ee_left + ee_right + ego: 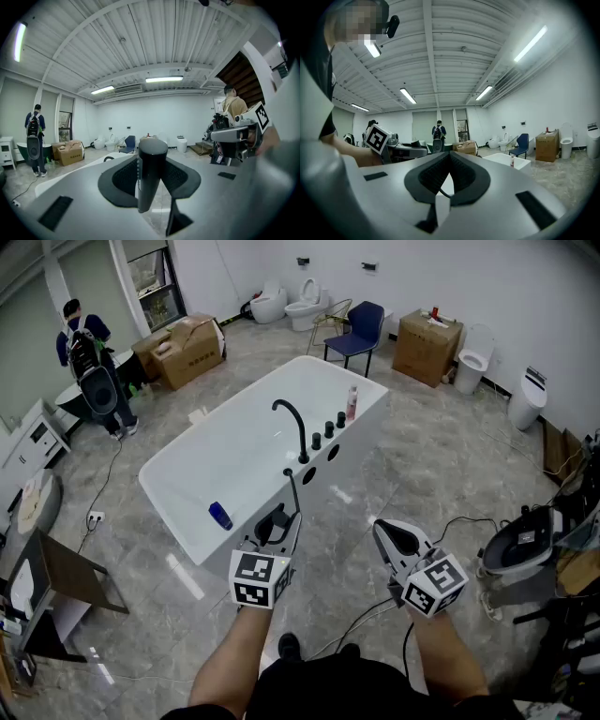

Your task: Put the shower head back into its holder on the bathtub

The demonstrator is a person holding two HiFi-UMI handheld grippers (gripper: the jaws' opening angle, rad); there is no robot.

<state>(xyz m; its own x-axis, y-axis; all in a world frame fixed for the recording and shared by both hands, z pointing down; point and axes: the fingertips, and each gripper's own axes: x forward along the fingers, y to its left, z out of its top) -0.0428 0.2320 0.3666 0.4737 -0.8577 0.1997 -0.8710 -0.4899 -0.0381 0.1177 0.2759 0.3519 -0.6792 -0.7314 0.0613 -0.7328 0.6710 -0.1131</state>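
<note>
The white bathtub (187, 507) stands just ahead of me, with a black arched faucet (292, 420) and a row of black knobs (328, 428) on its near rim. My left gripper (278, 532) hovers close to that rim, shut on the black shower head (151, 176), whose handle stands upright between the pads. A thin black hose (294, 491) runs from it up to a small black fitting (288, 472) on the rim beside the faucet. My right gripper (386, 532) hangs over the floor to the right of the tub, shut with nothing in it, its tips touching (449, 157).
A pink bottle (352, 401) stands on the tub's far corner and a blue object (219, 515) lies inside the tub. Cables (370, 615) trail on the floor by my feet. Cardboard boxes (187, 351), a blue chair (359, 329), toilets (307, 304) and a person (92, 371) are further off.
</note>
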